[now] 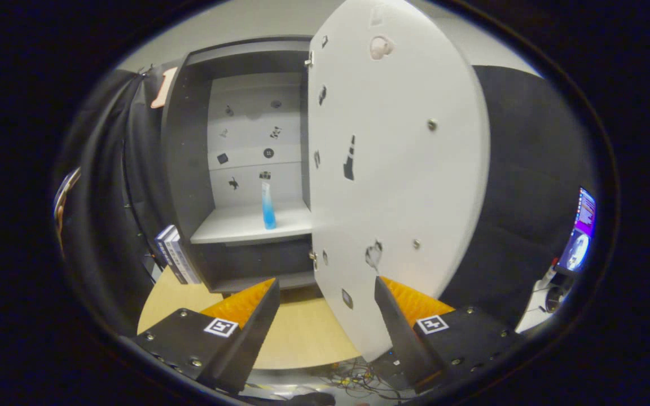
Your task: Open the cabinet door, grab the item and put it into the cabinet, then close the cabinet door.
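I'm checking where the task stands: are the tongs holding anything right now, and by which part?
Nothing is held. The tongs are open, with the door's lower edge just ahead; the bottle stands on the cabinet shelf.

We see a round pale wooden table (302, 332) on a grey floor with a tangle of loose cables (353, 375) just past its near edge. Black cloth booth wall (528, 169) hangs at both sides, plain light grey room wall (246, 25) above it. Two upright boxes with blue-white spines (175, 254) stand at the table's left edge. A lit monitor (582, 231) glows far right.
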`<action>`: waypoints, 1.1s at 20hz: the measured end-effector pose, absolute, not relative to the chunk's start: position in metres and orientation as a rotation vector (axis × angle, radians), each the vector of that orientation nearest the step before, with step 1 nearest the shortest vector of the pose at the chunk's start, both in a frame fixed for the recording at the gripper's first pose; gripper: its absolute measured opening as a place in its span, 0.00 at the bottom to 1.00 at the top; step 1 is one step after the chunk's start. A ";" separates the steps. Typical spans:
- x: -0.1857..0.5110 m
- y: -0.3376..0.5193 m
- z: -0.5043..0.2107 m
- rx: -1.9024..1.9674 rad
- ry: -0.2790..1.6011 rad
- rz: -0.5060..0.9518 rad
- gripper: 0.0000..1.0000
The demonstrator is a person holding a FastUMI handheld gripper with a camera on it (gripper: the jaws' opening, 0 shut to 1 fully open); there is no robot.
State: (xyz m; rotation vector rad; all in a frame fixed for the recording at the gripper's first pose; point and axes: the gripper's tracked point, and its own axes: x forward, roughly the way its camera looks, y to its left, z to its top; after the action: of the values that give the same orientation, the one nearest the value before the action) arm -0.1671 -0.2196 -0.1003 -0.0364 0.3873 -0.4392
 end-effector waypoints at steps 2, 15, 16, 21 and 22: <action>-0.191 -0.233 -0.101 -0.024 0.404 -0.485 0.99; -0.235 -0.332 -0.037 0.060 0.297 -0.703 0.97; -0.227 -0.334 -0.031 0.067 0.277 -0.696 0.97; -0.214 -0.345 -0.015 0.136 0.208 -0.692 0.96; -0.213 -0.345 -0.014 0.136 0.202 -0.681 0.96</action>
State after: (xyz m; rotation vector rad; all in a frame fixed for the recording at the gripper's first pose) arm -0.2131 -0.3445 -0.0135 0.1356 0.2025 -0.6813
